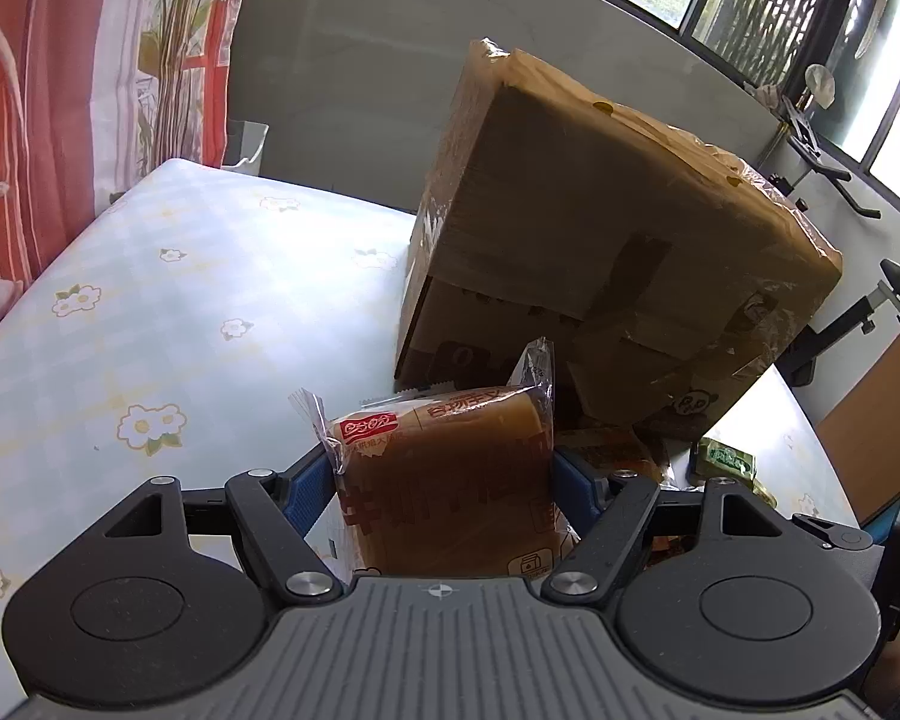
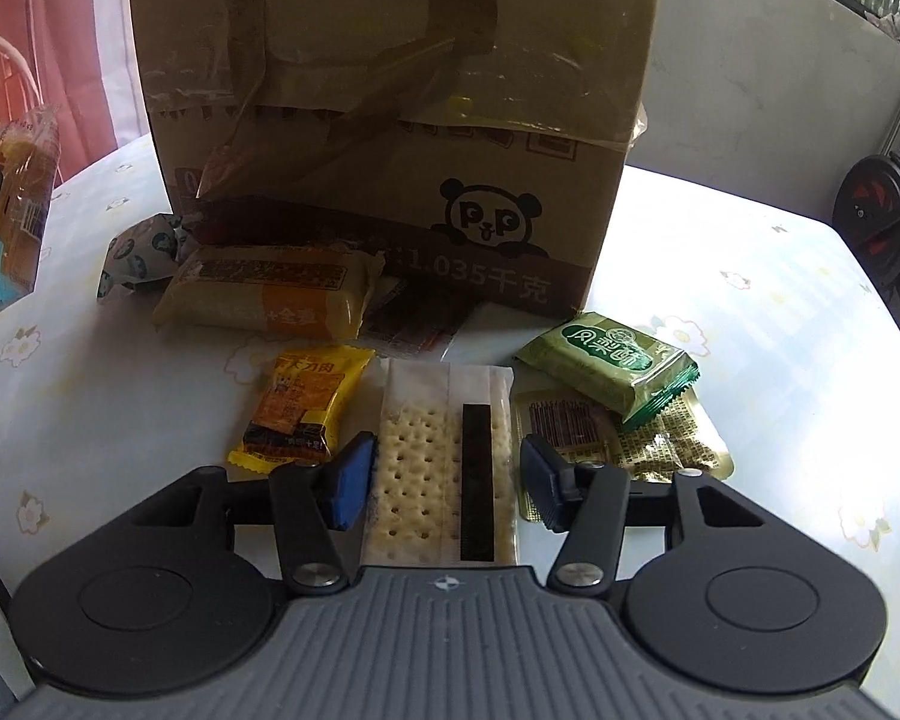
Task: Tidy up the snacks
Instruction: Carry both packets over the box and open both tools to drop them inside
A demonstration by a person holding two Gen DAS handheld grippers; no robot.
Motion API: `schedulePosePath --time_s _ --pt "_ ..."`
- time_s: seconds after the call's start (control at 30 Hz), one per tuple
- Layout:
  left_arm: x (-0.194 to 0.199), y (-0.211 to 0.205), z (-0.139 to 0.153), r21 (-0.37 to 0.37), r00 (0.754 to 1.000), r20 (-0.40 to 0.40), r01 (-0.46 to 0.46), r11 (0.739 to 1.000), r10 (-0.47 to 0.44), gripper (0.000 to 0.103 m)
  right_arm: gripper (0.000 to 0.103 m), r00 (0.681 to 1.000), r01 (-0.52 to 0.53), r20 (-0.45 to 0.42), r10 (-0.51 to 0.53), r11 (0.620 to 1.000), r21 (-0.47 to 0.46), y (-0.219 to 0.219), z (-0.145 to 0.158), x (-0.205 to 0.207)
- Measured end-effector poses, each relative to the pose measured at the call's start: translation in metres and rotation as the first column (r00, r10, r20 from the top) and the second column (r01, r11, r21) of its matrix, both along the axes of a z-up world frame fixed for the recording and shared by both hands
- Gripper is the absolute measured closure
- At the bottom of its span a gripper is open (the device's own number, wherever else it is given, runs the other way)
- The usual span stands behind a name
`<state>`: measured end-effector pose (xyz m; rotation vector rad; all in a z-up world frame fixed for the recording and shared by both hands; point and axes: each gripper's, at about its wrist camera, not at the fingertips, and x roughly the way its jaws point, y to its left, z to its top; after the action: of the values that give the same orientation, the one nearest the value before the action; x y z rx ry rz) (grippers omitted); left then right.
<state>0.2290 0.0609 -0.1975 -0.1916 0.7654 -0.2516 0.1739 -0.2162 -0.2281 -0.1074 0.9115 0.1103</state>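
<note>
Left tongs [image 1: 444,480] pinch bread pack [image 1: 450,480] (bottom hidden); right tongs [image 2: 447,480] spread astride cracker pack [image 2: 444,462].

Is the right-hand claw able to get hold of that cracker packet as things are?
Probably yes. The right gripper already straddles the cracker packet, one pad on each long edge, with nothing lying on top. The yellow snack pack and gold packet sit close beside it but leave room for the fingers.
</note>
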Motion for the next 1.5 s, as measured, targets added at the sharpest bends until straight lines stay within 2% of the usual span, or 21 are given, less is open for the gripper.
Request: schedulePosePath --time_s 0.03,0.17,0.4,0.6,0.7,0.8,0.87,0.93,1.07,1.13,1.27,1.37,1.47,1.5 --pt "0.000 0.000 0.000 0.000 1.000 0.001 0.001 1.000 -0.001 0.025 0.054 1.000 0.003 0.000 -0.003 1.000 0.007 0.000 0.000 -0.001" --pt "0.000 0.001 0.005 0.007 1.000 0.017 0.000 1.000 0.000 0.025 0.054 0.999 0.032 0.025 -0.034 0.998 0.062 -0.008 0.013 -0.007" --pt "0.008 -0.009 0.044 0.020 0.990 0.127 0.059 0.998 -0.061 0.025 0.054 0.979 0.066 0.182 -0.094 0.985 0.158 -0.028 0.073 -0.010" --pt "0.028 -0.030 0.096 0.025 0.954 0.272 0.126 0.992 -0.128 0.025 0.054 0.933 0.013 0.349 -0.087 0.978 0.207 -0.033 0.140 0.007" --pt "0.043 -0.047 0.119 0.043 0.931 0.332 0.143 0.989 -0.149 0.025 0.054 0.911 -0.017 0.406 -0.078 0.974 0.225 -0.036 0.166 0.027" --pt "0.064 -0.063 0.135 0.041 0.914 0.381 0.137 0.990 -0.142 0.025 0.054 0.889 -0.037 0.454 -0.060 0.979 0.202 -0.033 0.186 0.054" --pt "0.080 -0.077 0.141 0.057 0.896 0.421 0.126 0.990 -0.139 0.025 0.054 0.880 -0.031 0.472 -0.057 0.984 0.178 -0.030 0.190 0.077" --pt "0.101 -0.095 0.142 0.079 0.894 0.428 0.109 0.991 -0.133 0.025 0.054 0.879 -0.006 0.469 -0.084 0.982 0.187 -0.025 0.188 0.100" --pt "0.132 -0.126 0.129 0.138 0.919 0.379 0.059 0.989 -0.108 0.026 0.054 0.898 0.024 0.433 -0.070 0.994 0.109 -0.011 0.172 0.137" --pt "0.144 -0.136 0.119 0.155 0.932 0.346 0.062 0.986 -0.112 0.026 0.054 0.915 0.031 0.398 -0.069 0.994 0.102 -0.008 0.161 0.149" --pt "0.165 -0.144 0.099 0.157 0.957 0.270 0.065 0.985 -0.106 0.026 0.054 0.937 0.069 0.337 -0.094 0.994 0.083 -0.011 0.146 0.162" --pt "0.172 -0.141 0.088 0.126 0.963 0.230 0.114 0.985 -0.141 0.025 0.054 0.943 0.078 0.315 -0.105 0.992 0.097 -0.017 0.141 0.160" --pt "0.173 -0.136 0.086 0.127 0.963 0.231 0.108 0.986 -0.136 0.017 0.051 0.940 0.067 0.328 -0.090 0.995 0.079 -0.017 0.142 0.156" --pt "0.173 -0.130 0.086 0.131 0.960 0.246 0.101 0.986 -0.131 0.014 0.045 0.937 0.060 0.341 -0.080 0.996 0.069 -0.017 0.143 0.152"
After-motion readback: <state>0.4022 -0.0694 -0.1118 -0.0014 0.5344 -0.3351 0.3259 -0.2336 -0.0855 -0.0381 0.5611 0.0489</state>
